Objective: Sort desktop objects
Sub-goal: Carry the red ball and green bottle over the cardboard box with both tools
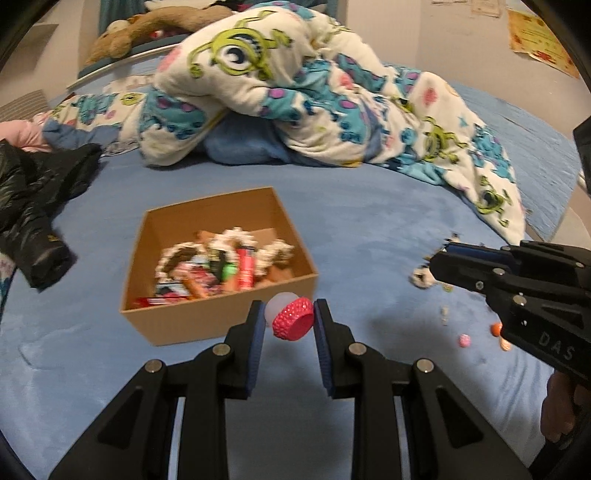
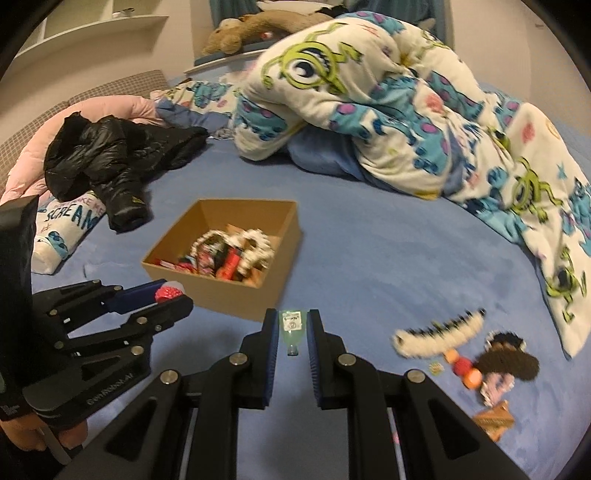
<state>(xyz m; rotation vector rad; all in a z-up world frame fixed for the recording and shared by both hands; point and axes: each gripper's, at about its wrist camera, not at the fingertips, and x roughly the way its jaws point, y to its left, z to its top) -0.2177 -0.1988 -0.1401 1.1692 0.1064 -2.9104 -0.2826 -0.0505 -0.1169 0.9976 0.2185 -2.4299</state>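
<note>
An open cardboard box (image 1: 221, 317) (image 2: 273, 291) holding several small items stands on the blue bed cover. My left gripper (image 1: 288, 314) (image 2: 170, 295) is shut on a pink studded cap with a pale round body (image 1: 293, 323) (image 2: 168, 292), just in front of the box's near wall. My right gripper (image 2: 293, 326) is shut on a small pale green bottle (image 2: 293, 328), hanging neck down, near the box's right front corner. In the left wrist view, the right gripper (image 1: 439, 264) enters from the right. Loose trinkets (image 2: 465, 365) (image 1: 463, 339) lie on the cover to the right.
A crumpled cartoon-print blanket (image 1: 314, 92) (image 2: 406, 110) fills the back and right of the bed. A black jacket (image 1: 33, 192) (image 2: 110, 166) lies at the left, over a pink cloth (image 2: 33, 162) and a printed pillow (image 2: 62, 229). A plush toy (image 2: 251, 29) sits behind.
</note>
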